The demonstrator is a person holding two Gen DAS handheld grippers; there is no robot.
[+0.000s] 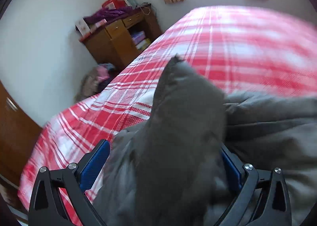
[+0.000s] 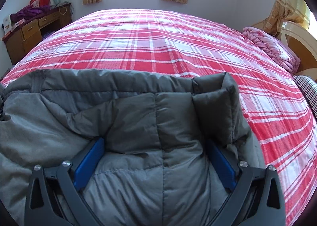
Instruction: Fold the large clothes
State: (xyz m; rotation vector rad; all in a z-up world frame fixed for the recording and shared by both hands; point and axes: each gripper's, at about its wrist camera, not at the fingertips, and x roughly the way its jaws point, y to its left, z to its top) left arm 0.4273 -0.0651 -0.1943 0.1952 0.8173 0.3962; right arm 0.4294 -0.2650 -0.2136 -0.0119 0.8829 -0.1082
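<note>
On the near edge of the plaid-covered bed (image 2: 158,43) lies the grey padded jacket (image 2: 138,111), bunched and only partly folded; most folds appear left to do. Left gripper (image 1: 164,164): fingers apart, a raised flap of fabric between them, no pinch evident. Right gripper (image 2: 156,162): fingers spread over the quilted panel. Beyond the jacket the bedspread offers broad open room; a pink quilt (image 2: 271,47) sits well apart.

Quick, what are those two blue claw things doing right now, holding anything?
Left gripper: jaws wide apart, a fold of the grey jacket bunched between them; a real grip cannot be told.
Right gripper: open, resting on the jacket, not clamped.
</note>
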